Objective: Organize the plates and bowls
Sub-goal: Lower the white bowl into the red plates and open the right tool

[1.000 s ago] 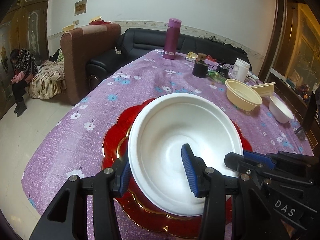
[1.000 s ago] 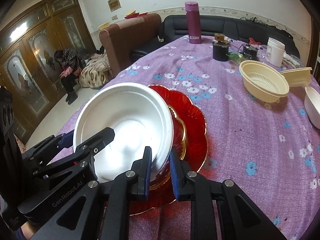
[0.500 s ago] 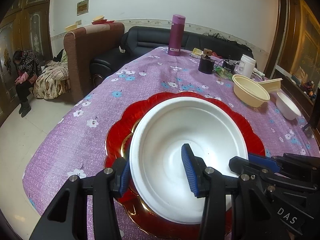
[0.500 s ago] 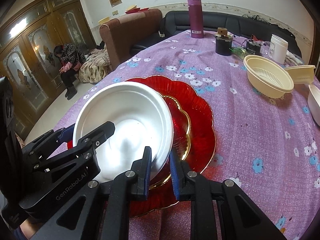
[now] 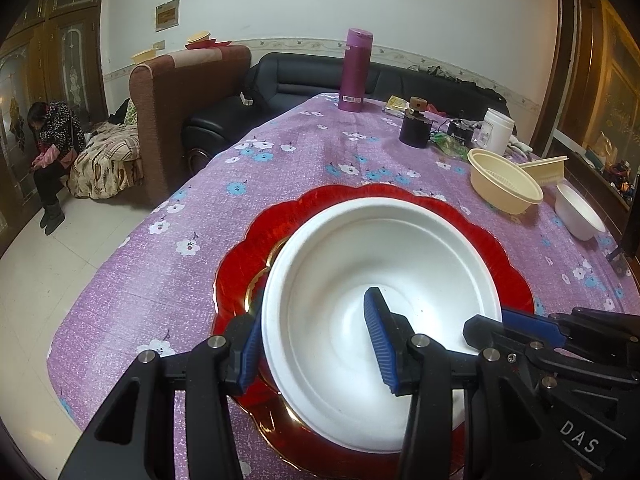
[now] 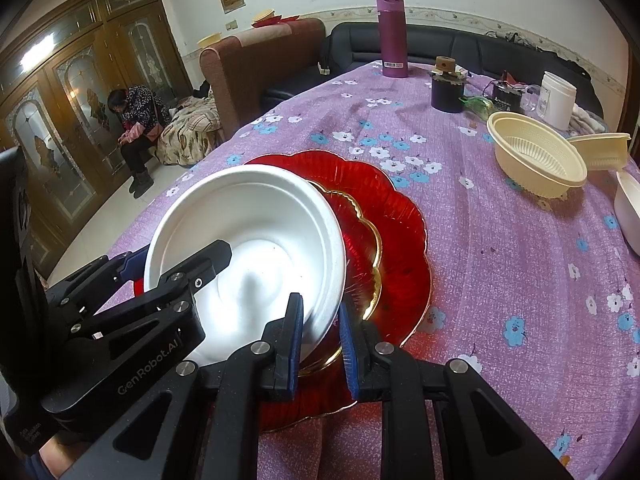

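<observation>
White bowl (image 5: pixel 380 280), tilted on red plates (image 5: pixel 256 248); your left claw (image 5: pixel 316 338) and right claw (image 6: pixel 320 332) each clamp its rim, angled downward.

**Readable markings**

"GenRobot.AI" is printed in white along the black body of the left gripper (image 6: pixel 150 372) in the right wrist view. "DAS" stands in white on the right gripper (image 5: pixel 578 440) in the left wrist view. Other labels are too small to read.

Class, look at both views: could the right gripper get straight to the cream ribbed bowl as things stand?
Probably not yet: the right gripper is shut on the white bowl rim. Otherwise the tablecloth toward the cream ribbed bowl looks clear.
</observation>
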Action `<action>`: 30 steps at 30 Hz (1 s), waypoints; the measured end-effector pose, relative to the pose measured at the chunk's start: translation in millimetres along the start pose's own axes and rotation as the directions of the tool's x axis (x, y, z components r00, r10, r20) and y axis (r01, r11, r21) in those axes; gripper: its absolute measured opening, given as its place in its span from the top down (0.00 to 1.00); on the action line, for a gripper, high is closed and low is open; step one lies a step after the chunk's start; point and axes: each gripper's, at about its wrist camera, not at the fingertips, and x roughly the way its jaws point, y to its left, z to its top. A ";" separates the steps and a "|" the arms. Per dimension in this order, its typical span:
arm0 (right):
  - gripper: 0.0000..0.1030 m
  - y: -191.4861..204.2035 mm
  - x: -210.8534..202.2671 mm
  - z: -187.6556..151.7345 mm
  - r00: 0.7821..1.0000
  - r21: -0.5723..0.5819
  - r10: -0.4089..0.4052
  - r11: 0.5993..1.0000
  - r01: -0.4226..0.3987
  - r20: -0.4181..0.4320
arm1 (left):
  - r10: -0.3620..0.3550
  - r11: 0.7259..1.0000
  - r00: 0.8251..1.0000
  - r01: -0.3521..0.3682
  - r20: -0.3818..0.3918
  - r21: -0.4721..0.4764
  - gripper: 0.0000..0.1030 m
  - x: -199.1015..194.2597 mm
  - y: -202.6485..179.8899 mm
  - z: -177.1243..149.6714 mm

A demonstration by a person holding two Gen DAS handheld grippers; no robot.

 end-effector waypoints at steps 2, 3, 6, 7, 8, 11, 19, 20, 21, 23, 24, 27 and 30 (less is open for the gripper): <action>0.79 -0.7 0.0 0.5 1.000 0.002 0.000 1.000 0.000 0.000 | 0.002 1.000 1.000 -0.002 0.001 -0.002 0.55 0.1 1.3 -0.1; 0.79 -1.0 -0.4 0.3 1.000 0.004 0.001 1.000 -0.001 0.000 | 0.003 1.000 1.000 -0.003 0.001 -0.002 0.55 -0.2 1.7 0.1; 0.79 -1.2 -2.9 0.1 1.000 0.007 0.001 1.000 -0.001 0.004 | 0.003 1.000 1.000 -0.003 0.001 -0.002 0.55 -0.4 2.3 0.1; 0.79 -1.1 -3.8 -0.1 1.000 0.008 0.001 1.000 -0.001 0.006 | 0.003 1.000 1.000 -0.003 0.002 -0.002 0.55 -0.5 2.2 0.2; 0.79 -1.1 -4.2 0.1 1.000 0.007 0.002 1.000 -0.002 0.007 | 0.004 1.000 1.000 -0.004 0.003 -0.002 0.55 -0.6 2.2 0.2; 0.79 -1.8 -6.2 1.1 1.000 0.009 0.002 1.000 -0.002 0.010 | 0.008 1.000 1.000 -0.008 0.008 -0.002 0.55 -2.3 3.0 1.4; 0.79 -5.5 -14.3 2.6 1.000 0.023 0.009 1.000 -0.010 0.023 | 0.018 1.000 1.000 -0.018 0.018 -0.003 0.53 -8.9 2.6 3.3; 0.79 -5.7 -15.2 2.4 1.000 0.023 0.010 1.000 -0.010 0.025 | 0.020 1.000 1.000 -0.020 0.021 -0.002 0.51 -9.9 2.6 3.5; 0.79 -6.0 -16.5 2.2 1.000 0.025 0.012 1.000 -0.012 0.027 | 0.022 1.000 0.999 -0.022 0.023 -0.002 0.49 -10.6 1.6 3.5; 0.79 -5.6 -17.6 2.1 0.999 0.023 0.014 1.000 -0.014 0.029 | 0.024 1.000 0.999 -0.024 0.026 0.000 0.49 -12.4 0.7 3.5; 0.79 -5.3 -17.3 1.8 1.000 0.021 0.012 1.000 -0.012 0.028 | 0.024 1.000 0.999 -0.025 0.027 0.002 0.49 -13.1 -0.3 3.7; 0.79 -6.6 -15.1 0.5 1.000 0.029 0.014 0.999 -0.015 0.023 | 0.028 1.000 0.999 -0.028 0.029 0.007 0.49 -15.1 -2.3 3.8; 0.78 -6.4 -11.4 0.3 0.999 0.031 0.029 0.999 -0.029 0.013 | 0.030 1.000 0.999 -0.031 0.033 0.007 0.47 -15.6 -3.4 3.7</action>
